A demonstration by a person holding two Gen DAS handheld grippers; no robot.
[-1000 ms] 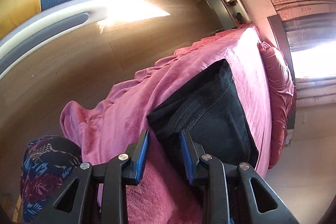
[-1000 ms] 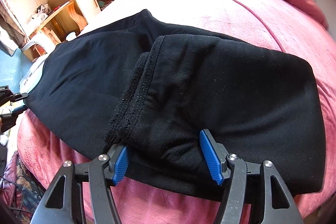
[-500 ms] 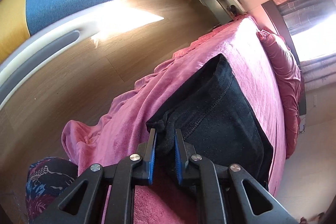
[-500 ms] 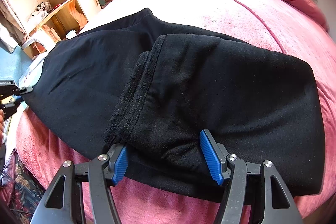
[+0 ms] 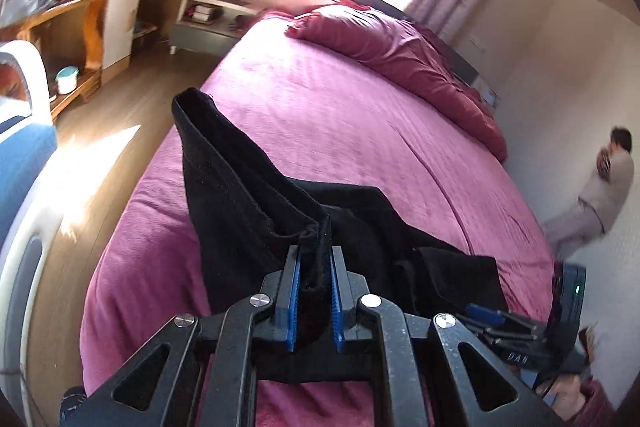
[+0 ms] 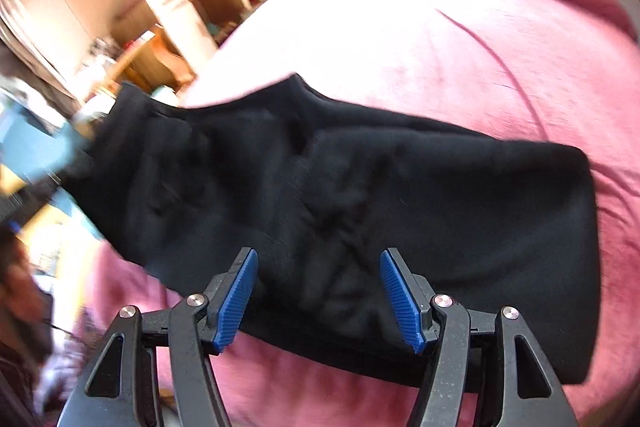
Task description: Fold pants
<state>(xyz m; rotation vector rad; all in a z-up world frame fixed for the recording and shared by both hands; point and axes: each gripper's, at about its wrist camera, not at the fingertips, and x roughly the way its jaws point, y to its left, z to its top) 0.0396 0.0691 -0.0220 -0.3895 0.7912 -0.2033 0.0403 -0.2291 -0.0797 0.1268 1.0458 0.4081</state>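
Observation:
The black pants [image 6: 400, 195] lie folded on the pink bedspread [image 6: 460, 59]. In the left wrist view my left gripper [image 5: 315, 259] is shut on the left end of the pants [image 5: 248, 195] and holds it lifted above the bed, with the cloth rising in a ridge. My right gripper [image 6: 320, 267] is open, its blue pads either side of the near edge of the pants, resting over the cloth. The right gripper also shows low right in the left wrist view [image 5: 516, 331].
A dark pink duvet [image 5: 400, 55] is bunched at the head of the bed. A wooden desk and white cabinet [image 5: 116, 7] stand left beyond a wooden floor [image 5: 100, 155]. A blue-and-white seat [image 5: 20, 163] is at far left. A wall [image 5: 580, 87] runs along the right.
My left gripper has closed on the pants' left end and lifted it up over the bed, swinging to face the headboard. The right gripper stays open at the near edge.

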